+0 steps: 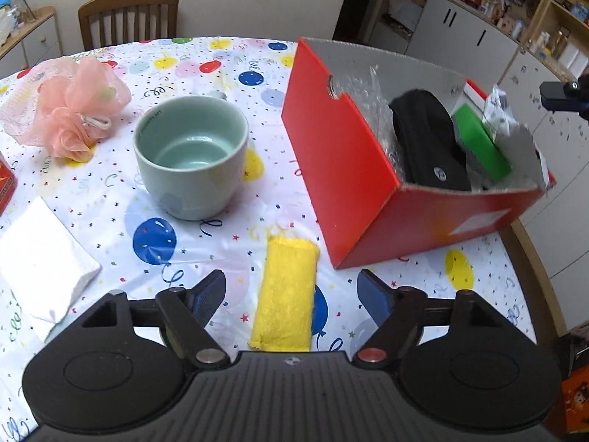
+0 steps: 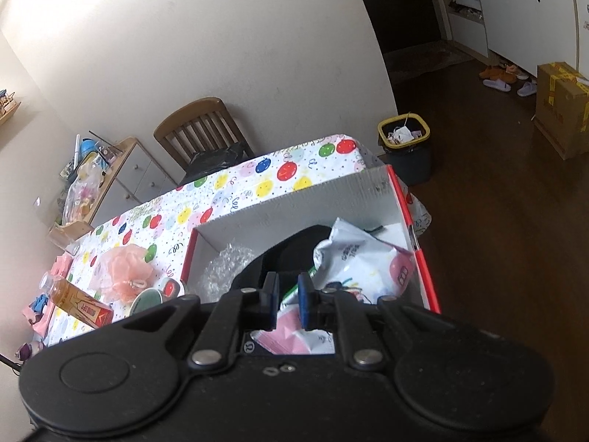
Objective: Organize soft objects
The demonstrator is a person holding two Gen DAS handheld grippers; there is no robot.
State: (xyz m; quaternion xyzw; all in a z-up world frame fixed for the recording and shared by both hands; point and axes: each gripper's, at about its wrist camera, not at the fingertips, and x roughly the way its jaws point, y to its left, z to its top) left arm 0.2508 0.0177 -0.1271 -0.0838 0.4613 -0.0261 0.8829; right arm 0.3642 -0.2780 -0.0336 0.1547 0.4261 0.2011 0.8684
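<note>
A yellow sponge cloth (image 1: 287,294) lies flat on the balloon-print tablecloth, between the wide-apart fingers of my left gripper (image 1: 291,276), which is open; the pads do not touch it. Just right of it stands a red cardboard box (image 1: 342,169) holding a black pouch (image 1: 427,140), a green sponge (image 1: 482,143) and bubble wrap (image 1: 371,110). A pink mesh puff (image 1: 73,103) rests at the far left. My right gripper (image 2: 287,302) hovers over the box (image 2: 294,199), shut, above a white plastic packet (image 2: 353,258) and the black pouch (image 2: 294,246); nothing is clearly gripped.
A pale green cup (image 1: 191,154) stands left of the box, and a white folded napkin (image 1: 40,261) lies at the near left. A bottle (image 2: 77,298) lies by the puff. The table's edge (image 1: 530,258) runs close behind the box. A chair (image 1: 129,14) stands at the far side.
</note>
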